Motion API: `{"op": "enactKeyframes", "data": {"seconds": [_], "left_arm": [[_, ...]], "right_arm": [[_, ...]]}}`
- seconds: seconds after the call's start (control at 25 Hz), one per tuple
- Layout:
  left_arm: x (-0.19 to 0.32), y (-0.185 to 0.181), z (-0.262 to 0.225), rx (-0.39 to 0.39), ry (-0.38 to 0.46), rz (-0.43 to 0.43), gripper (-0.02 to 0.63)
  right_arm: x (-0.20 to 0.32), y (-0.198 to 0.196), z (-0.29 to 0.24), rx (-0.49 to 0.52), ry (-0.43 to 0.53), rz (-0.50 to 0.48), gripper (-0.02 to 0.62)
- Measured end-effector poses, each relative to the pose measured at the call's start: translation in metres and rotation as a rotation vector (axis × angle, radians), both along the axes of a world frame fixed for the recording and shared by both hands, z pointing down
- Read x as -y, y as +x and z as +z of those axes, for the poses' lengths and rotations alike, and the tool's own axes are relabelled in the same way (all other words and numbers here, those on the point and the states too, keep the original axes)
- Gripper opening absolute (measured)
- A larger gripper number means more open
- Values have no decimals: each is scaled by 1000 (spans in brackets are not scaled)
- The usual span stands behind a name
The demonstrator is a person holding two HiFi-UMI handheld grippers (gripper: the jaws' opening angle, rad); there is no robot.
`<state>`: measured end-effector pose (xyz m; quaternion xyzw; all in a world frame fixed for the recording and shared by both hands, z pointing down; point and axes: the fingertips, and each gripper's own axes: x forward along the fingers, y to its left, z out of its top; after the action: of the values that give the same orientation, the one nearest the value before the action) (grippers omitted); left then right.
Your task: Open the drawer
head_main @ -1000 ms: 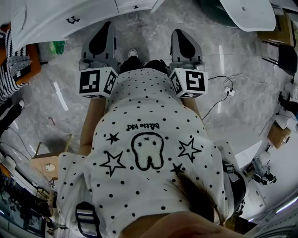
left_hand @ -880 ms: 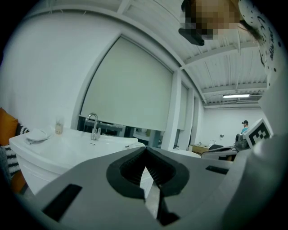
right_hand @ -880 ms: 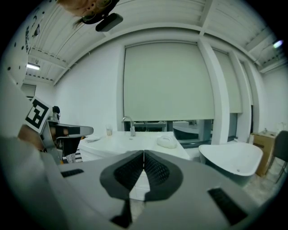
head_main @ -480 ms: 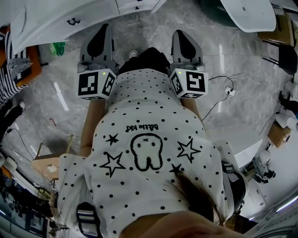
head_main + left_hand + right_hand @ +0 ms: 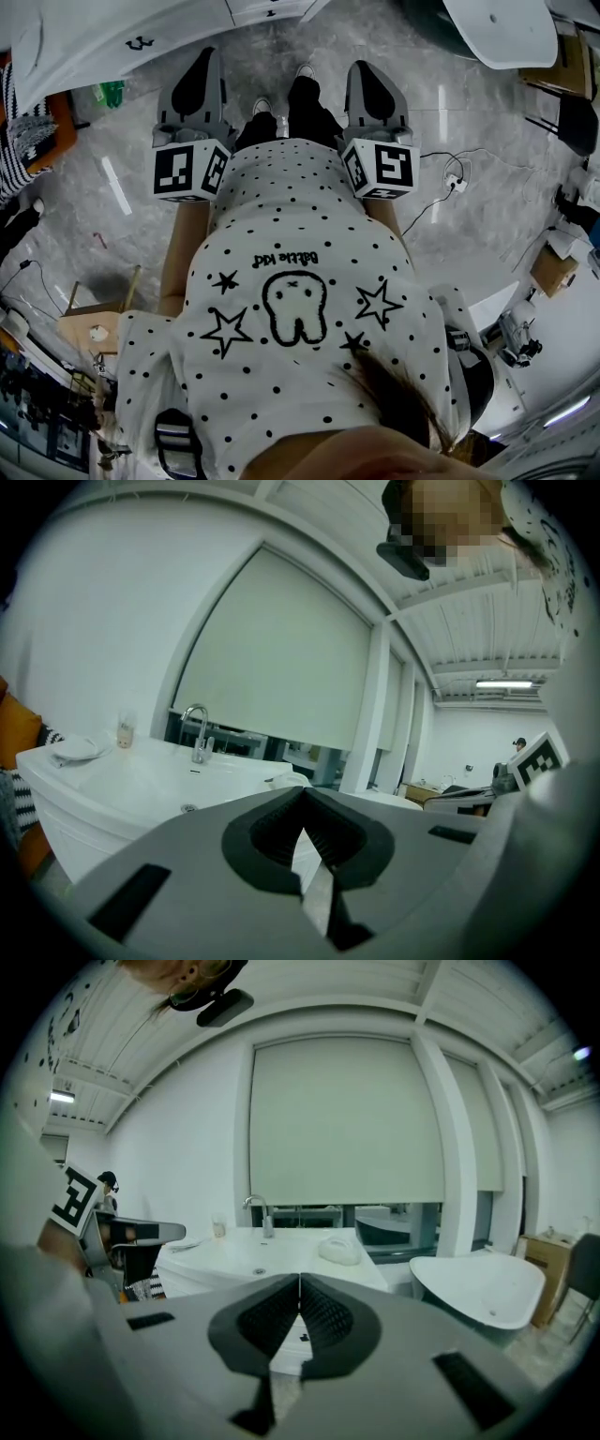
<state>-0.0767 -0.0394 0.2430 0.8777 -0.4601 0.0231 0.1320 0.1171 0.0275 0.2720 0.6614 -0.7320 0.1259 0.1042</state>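
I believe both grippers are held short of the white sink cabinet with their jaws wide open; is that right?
Not quite: the jaws are shut, not wide open. The left gripper view shows the left gripper empty with tips together, and the right gripper view shows the same of the right gripper. Both are short of the white sink cabinet.

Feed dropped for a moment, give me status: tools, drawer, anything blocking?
Left tool shut, empty. Right tool shut, empty. Drawer closed, untouched, ahead on the sink cabinet. Nothing seen in the way.
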Motion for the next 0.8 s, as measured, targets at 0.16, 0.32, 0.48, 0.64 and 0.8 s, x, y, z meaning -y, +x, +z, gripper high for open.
{"op": "enactKeyframes", "data": {"seconds": [0.16, 0.32, 0.48, 0.64, 0.8], "left_arm": [[3, -6, -3, -15, 10, -33, 5], [5, -11, -8, -28, 30, -60, 5], [6, -12, -10, -34, 37, -69, 5], [4, -4, -6, -20, 11, -26, 5], [4, -6, 2, 6, -17, -20, 5]], "right_arm": [[5, 3, -5, -16, 12, -10, 14], [10, 2, -9, -32, 26, -32, 14], [11, 0, -8, -30, 23, -41, 14], [-1, 2, -1, -8, -5, 0, 14], [-9, 1, 8, 12, -34, 10, 14]]}}
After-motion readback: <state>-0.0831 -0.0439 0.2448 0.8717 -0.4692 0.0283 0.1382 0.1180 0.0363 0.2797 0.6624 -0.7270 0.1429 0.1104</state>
